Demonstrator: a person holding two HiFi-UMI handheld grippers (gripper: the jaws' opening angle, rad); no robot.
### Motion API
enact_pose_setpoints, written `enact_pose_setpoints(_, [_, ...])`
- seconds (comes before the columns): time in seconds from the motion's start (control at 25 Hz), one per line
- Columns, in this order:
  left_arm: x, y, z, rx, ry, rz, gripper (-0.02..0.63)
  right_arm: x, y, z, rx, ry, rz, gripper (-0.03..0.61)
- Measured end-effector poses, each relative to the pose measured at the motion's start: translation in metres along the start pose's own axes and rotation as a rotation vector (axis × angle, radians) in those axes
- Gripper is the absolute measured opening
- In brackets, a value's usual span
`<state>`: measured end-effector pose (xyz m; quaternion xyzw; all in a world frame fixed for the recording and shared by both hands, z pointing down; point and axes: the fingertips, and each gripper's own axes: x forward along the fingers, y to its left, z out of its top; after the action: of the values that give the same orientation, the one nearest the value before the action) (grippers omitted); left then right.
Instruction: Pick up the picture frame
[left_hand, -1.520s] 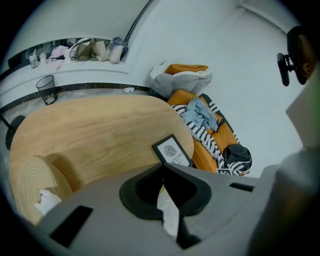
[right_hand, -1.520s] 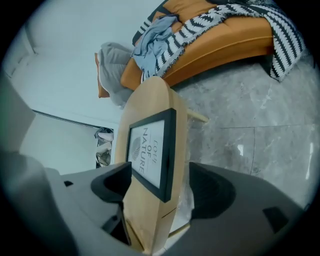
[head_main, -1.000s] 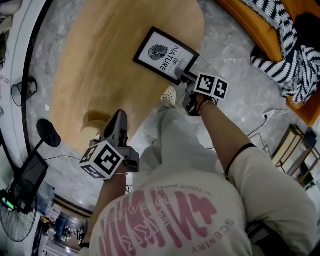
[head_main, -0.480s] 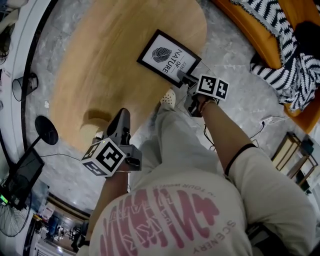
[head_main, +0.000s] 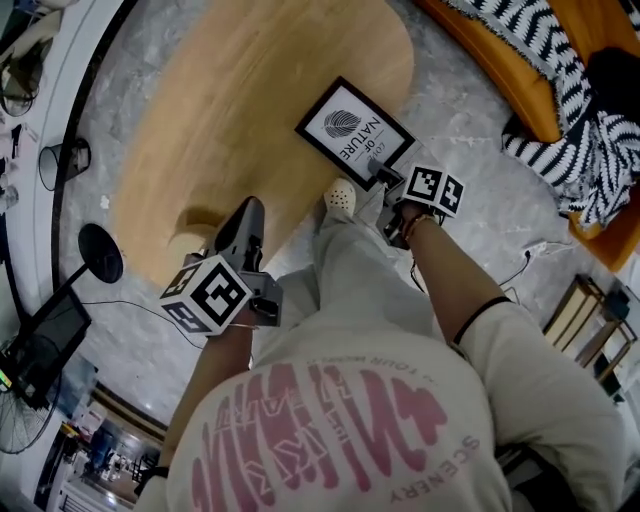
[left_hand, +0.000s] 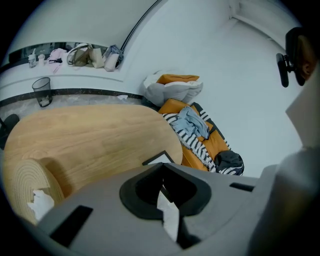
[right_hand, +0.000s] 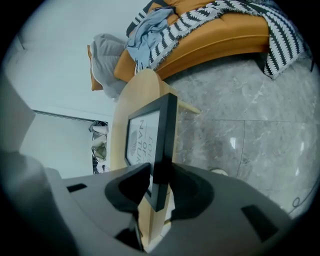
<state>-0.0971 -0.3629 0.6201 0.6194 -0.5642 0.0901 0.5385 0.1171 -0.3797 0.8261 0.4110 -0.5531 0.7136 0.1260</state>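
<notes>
Between the jaws of the right gripper, its own view shows the picture frame pinched by its black edge, the jaws having just been closing. From the head view, only the frame's near corner meets that tool, over the table edge. Well apart, the left gripper has its jaws together, empty.

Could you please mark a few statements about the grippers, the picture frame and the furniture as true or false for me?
1. The right gripper is clamped on the black-framed picture with the leaf print. True; its jaws have just been closing, and the frame's edge is between them.
2. The left gripper also holds the frame. False: its jaws are shut on nothing, well apart from the frame.
3. The table under the frame is a light wooden table with a rounded outline. True.
4. The sofa is blue and bare. False: the sofa is orange, with a black-and-white striped throw on it.
</notes>
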Motion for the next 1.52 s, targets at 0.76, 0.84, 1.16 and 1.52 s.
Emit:
enact_pose_setpoints(0.76, [-0.052,-0.017,0.069,0.014,-0.234,-0.151,0.003,-0.074,0.091,-0.004,0.008,-0.092,0.080,0.077])
enact_pose_setpoints(0.84, [-0.057,-0.021,0.073,0.044,-0.237,-0.163,0.003,-0.083,0.104,-0.003,0.001,-0.132,0.095,0.077])
enact_pose_setpoints(1.16, [-0.103,-0.042,0.081,0.136,-0.259,-0.263,0.003,-0.124,0.172,-0.019,0.046,-0.287,0.238,0.077])
enact_pose_setpoints(1.52, [-0.170,-0.041,0.099,0.227,-0.349,-0.303,0.003,-0.181,0.258,-0.048,0.010,-0.458,0.446,0.077])
